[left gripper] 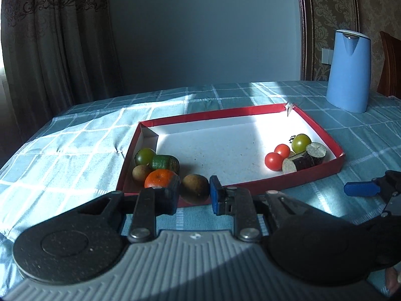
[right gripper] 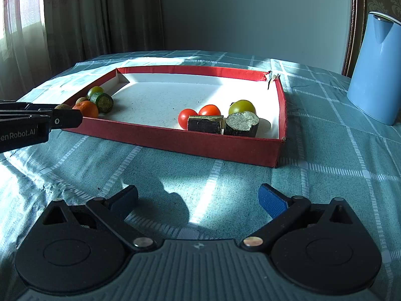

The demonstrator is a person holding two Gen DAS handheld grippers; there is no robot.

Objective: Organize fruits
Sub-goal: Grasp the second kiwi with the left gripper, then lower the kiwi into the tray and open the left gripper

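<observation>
A shallow red tray (left gripper: 310, 175) (right gripper: 200, 143) lies on the checked cloth. At its left end sit a green tomato (left gripper: 144, 156), a cucumber piece (left gripper: 165, 163), a kiwi (left gripper: 140, 172) and an orange (left gripper: 160, 178) (right gripper: 87, 108). At its right end are two red tomatoes (left gripper: 274, 161) (right gripper: 187, 118), a green tomato (left gripper: 301, 143) (right gripper: 242, 107) and two dark eggplant pieces (left gripper: 304, 161) (right gripper: 241, 125). My left gripper (left gripper: 194, 194) stands around a brown kiwi (left gripper: 195, 188) at the tray's near rim, fingers close beside it. My right gripper (right gripper: 198, 200) is open and empty over the cloth.
A blue jug (left gripper: 349, 71) (right gripper: 376, 70) stands at the back right. Curtains hang at the left, a wall behind. The right gripper's finger (left gripper: 361, 188) shows right of the tray; the left gripper's body (right gripper: 37, 123) shows at the left.
</observation>
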